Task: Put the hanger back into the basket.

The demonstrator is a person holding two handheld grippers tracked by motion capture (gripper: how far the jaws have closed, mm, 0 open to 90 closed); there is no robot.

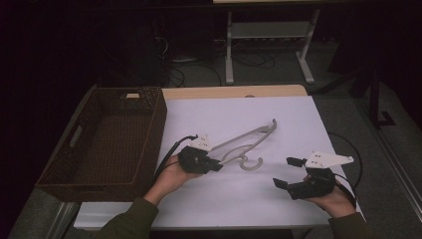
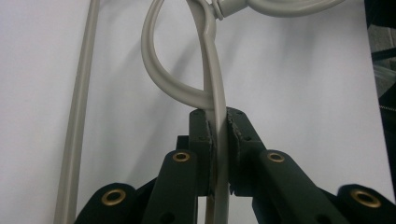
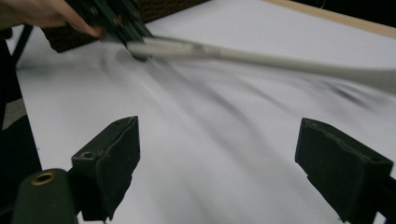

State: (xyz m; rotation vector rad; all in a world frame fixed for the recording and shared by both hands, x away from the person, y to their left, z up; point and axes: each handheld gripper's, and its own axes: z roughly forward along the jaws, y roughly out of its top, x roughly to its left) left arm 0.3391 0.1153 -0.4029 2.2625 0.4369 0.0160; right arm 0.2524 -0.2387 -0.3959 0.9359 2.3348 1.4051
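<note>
Pale plastic hanger (image 1: 249, 142) clamped in left gripper (image 1: 215, 165) (wicker basket (image 1: 107, 139) close behind it); right gripper (image 1: 287, 173) gapes empty, bare tabletop (image 1: 298, 119) ahead.

A dim lab or workroom: floor cables (image 1: 189, 67) behind a paper-covered table (image 1: 278, 199)

One clothes hanger (image 1: 249, 142), one wicker basket (image 1: 149, 134), two tongs, one table (image 1: 278, 119)

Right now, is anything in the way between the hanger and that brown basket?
Nothing visible. The left tongs grip the hanger, and the basket sits just beside them, its near wall the only thing to clear.
</note>
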